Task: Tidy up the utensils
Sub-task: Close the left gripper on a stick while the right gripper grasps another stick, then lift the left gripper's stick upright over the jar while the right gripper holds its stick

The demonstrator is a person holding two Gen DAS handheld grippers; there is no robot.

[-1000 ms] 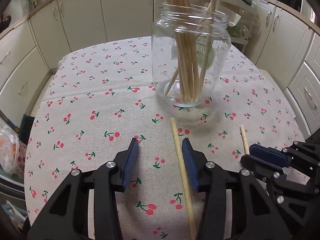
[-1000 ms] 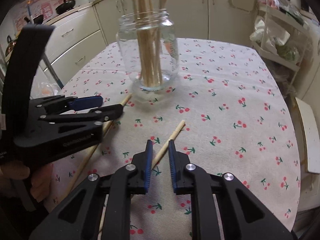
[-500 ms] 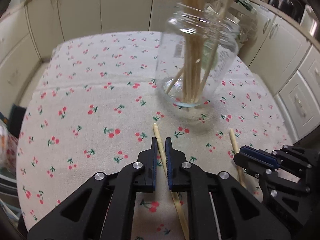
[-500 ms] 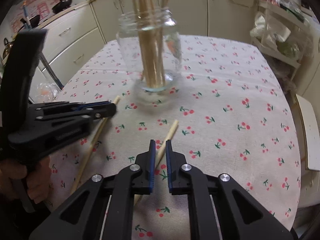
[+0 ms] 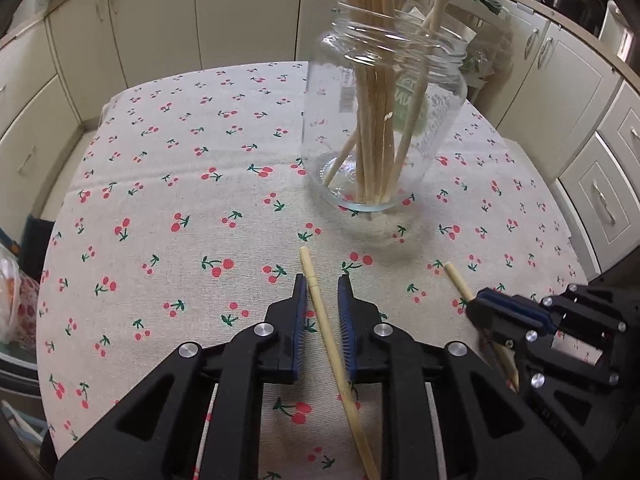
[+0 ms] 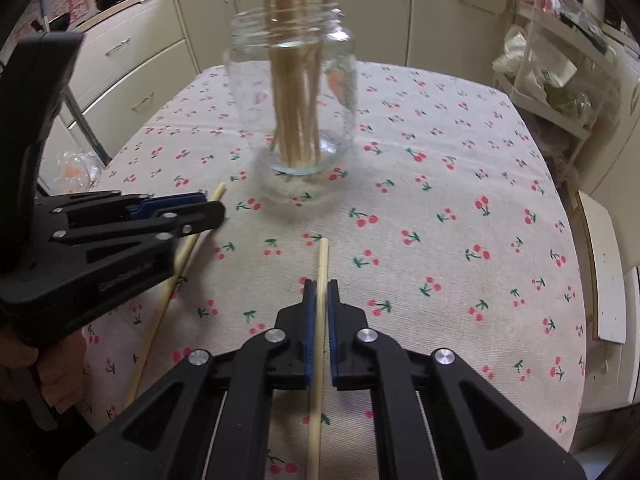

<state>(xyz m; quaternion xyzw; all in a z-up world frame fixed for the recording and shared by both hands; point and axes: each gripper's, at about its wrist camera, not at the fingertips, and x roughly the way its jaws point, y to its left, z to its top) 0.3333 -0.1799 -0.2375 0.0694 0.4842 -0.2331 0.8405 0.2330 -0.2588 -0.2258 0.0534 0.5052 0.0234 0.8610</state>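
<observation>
A glass jar [image 5: 384,128] holding several wooden chopsticks stands on the cherry-print tablecloth; it also shows in the right wrist view [image 6: 292,92]. My left gripper [image 5: 322,282] holds a loose chopstick [image 5: 320,312] between its narrowly parted jaws, lifted off the cloth. My right gripper [image 6: 321,286] is shut on a second chopstick [image 6: 321,268], also raised. The right gripper shows in the left wrist view [image 5: 492,312], the left gripper in the right wrist view [image 6: 188,212].
The table [image 5: 160,200] is round with a cherry tablecloth. Cream kitchen cabinets [image 5: 152,20] surround it. A wire rack with bags [image 6: 552,80] stands at the right. A plastic bag [image 5: 12,300] lies off the table's left edge.
Both grippers closed around their chopsticks and lifted them off the cloth. The jar now sits a little closer in both views.
</observation>
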